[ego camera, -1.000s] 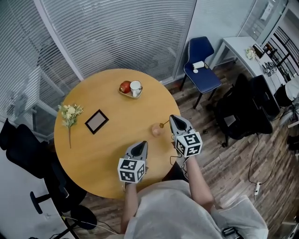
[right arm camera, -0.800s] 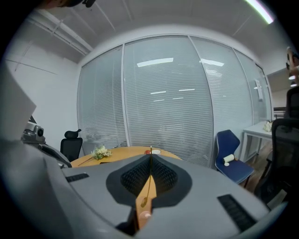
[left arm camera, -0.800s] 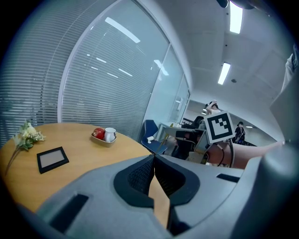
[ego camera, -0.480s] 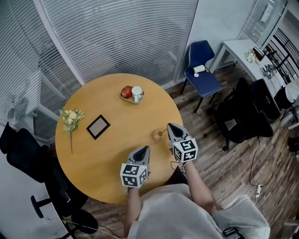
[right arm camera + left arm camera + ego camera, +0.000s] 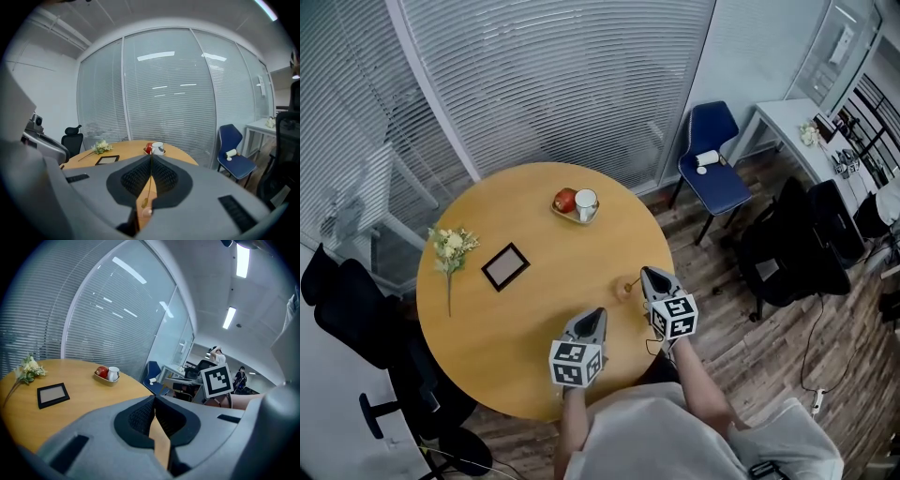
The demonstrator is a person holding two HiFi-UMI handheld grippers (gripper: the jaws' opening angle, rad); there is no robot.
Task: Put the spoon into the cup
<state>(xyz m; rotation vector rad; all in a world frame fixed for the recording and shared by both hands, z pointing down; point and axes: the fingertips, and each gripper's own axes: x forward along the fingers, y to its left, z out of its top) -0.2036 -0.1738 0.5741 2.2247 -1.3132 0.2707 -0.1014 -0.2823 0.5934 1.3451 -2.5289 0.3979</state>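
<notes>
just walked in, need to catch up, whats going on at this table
A person holds a gripper in each hand at a round table. The right gripper is shut on a thin spoon whose bowl end is at a small pinkish cup near the table edge. The left gripper is shut and empty.

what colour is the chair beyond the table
The chair is dark blue, clearest in the head view.

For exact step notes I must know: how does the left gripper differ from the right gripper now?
The left gripper has its claw shut on nothing; the right gripper has its claw shut on a thin golden metal spoon. In the head view, the left gripper lies nearer the person; the right gripper lies farther forward, beside a small pinkish cup. Both are grey and carry a marker cube.
</notes>
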